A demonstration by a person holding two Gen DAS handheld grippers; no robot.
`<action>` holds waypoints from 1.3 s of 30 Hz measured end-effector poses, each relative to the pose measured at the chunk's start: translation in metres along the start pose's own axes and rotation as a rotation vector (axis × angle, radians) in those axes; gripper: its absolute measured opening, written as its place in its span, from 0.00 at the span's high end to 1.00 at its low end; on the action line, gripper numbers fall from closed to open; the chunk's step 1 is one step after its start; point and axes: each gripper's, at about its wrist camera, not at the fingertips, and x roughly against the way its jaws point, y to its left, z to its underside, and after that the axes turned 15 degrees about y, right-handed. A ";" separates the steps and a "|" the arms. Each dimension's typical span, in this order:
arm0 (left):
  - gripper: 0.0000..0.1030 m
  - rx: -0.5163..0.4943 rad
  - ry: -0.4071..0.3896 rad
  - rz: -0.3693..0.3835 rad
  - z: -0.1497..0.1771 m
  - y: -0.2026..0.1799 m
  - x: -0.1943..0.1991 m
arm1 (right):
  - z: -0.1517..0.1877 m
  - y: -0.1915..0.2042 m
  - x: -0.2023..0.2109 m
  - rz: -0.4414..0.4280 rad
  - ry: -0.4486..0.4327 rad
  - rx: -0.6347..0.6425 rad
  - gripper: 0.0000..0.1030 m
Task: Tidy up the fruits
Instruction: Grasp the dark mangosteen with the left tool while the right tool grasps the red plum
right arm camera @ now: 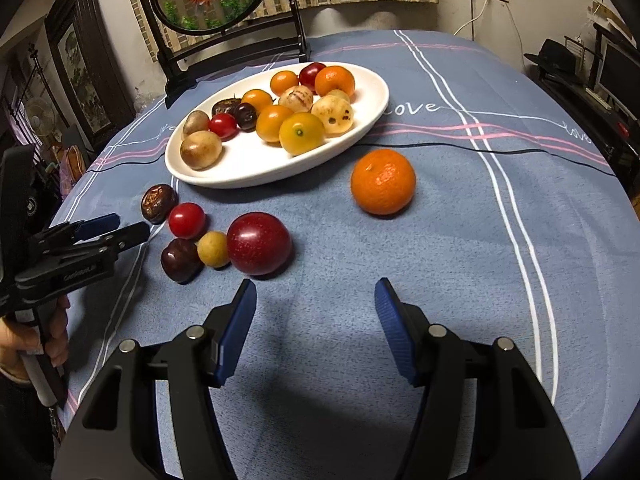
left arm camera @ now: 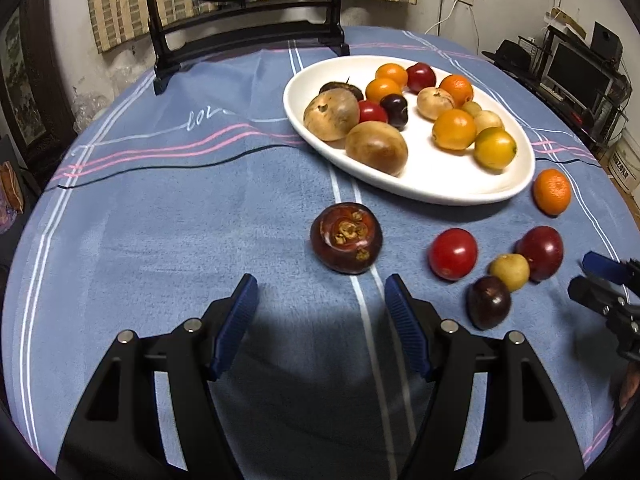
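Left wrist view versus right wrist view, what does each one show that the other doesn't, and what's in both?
Only the left wrist view shows the left hand-held gripper from behind, open, pointing at the dark brown fruit, with only the right hand-held gripper tip at the frame edge.

Only the right wrist view shows the hand holding the left tool, and the word "love" readable on the cloth right of the plate.

Both show the white plate of fruit, the loose orange, the big red plum and the round framed picture stand.
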 end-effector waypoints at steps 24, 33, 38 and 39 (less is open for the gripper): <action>0.59 -0.031 -0.025 0.020 -0.019 -0.007 -0.016 | -0.025 0.039 -0.026 0.106 0.054 0.142 0.40; 0.59 -0.032 -0.027 0.019 -0.019 -0.007 -0.016 | -0.033 0.056 -0.033 0.142 0.046 0.228 0.49; 0.59 -0.032 -0.028 0.017 -0.019 -0.007 -0.016 | -0.031 0.055 -0.029 0.140 0.033 0.222 0.56; 0.59 -0.032 -0.028 0.016 -0.019 -0.007 -0.017 | -0.031 0.054 -0.027 0.143 0.030 0.221 0.56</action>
